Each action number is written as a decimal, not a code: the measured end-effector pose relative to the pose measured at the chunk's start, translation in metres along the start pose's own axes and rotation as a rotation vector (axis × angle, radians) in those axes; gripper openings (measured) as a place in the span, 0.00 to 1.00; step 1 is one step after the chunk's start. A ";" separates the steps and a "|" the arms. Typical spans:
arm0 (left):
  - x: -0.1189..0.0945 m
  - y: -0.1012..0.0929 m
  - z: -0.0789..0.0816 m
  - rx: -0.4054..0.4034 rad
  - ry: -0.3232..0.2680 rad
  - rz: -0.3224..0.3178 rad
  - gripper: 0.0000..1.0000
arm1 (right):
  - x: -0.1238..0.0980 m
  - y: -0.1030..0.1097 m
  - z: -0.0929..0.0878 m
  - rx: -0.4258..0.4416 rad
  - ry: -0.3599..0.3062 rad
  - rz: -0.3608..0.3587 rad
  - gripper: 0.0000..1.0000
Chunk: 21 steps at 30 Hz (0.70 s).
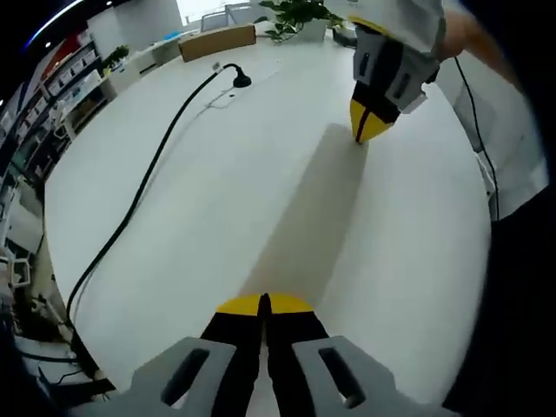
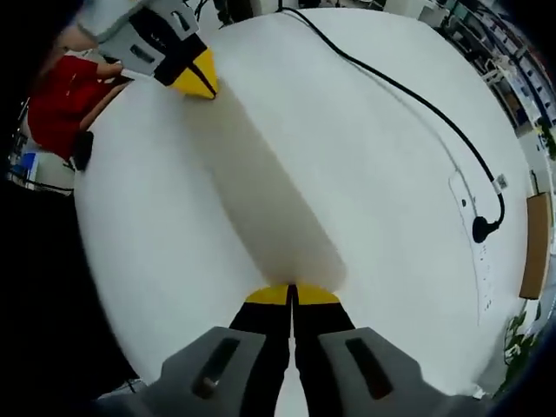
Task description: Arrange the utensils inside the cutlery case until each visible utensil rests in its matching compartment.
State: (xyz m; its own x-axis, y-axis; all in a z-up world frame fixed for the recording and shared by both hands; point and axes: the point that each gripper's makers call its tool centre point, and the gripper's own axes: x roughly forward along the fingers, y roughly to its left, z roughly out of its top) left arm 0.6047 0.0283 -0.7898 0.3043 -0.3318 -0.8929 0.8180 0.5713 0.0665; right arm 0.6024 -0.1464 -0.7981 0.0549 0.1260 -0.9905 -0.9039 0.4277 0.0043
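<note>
In the left gripper view, the left gripper [image 1: 264, 304] stands low over the white table [image 1: 217, 200], its two yellow-tipped jaws pressed together with no gap and nothing between them. The right gripper [image 1: 369, 128] enters from the far side, near the table's far edge; its yellow tips also meet at a point, touching or just above the surface, and hold nothing. A hand [image 1: 469, 35] grips its body from above.

A long, pale, flat shape [image 1: 304, 226] lies on the table between the two grippers, running from the left gripper's tips to the right gripper's tips. Whether it is the cutlery case, a sheet or a shadow cannot be told; no compartments or utensils can be made out on it.

A black cable [image 1: 130, 208] crosses the table toward its left edge and ends in a black plug [image 1: 241, 81] near the far edge. A brown box [image 1: 217, 41] and a green plant [image 1: 295, 17] stand beyond the far edge.

In the right gripper view, the right gripper [image 2: 291, 295] shows its jaws closed together, empty. The left gripper [image 2: 200, 82] sits at the opposite end of the pale shape [image 2: 269, 200], tips together. The cable [image 2: 408, 95] runs along the right side of the table [image 2: 156, 243] to the plug [image 2: 480, 229]. A red object [image 2: 61, 117] lies beyond the table's edge.
</note>
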 end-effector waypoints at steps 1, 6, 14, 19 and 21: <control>0.000 0.000 0.000 0.000 0.000 0.001 0.00 | -0.001 0.001 0.000 -0.011 0.010 -0.005 0.00; 0.001 -0.001 0.001 0.001 -0.009 0.006 0.00 | 0.000 0.000 -0.002 0.007 0.035 -0.010 0.00; 0.000 -0.001 -0.001 0.009 -0.021 0.002 0.00 | -0.001 -0.001 -0.003 0.045 0.027 0.023 0.00; -0.008 -0.001 -0.014 0.038 0.014 0.002 0.00 | -0.002 0.004 -0.004 -0.016 0.013 -0.025 0.00; -0.009 -0.004 -0.017 0.027 0.024 0.011 0.00 | -0.002 0.003 -0.004 0.000 0.002 -0.029 0.00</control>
State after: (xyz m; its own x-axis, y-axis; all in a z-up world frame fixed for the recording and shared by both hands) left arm 0.5899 0.0419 -0.7894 0.3021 -0.3077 -0.9023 0.8276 0.5543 0.0881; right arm 0.5978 -0.1495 -0.7963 0.0802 0.1123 -0.9904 -0.9020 0.4311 -0.0241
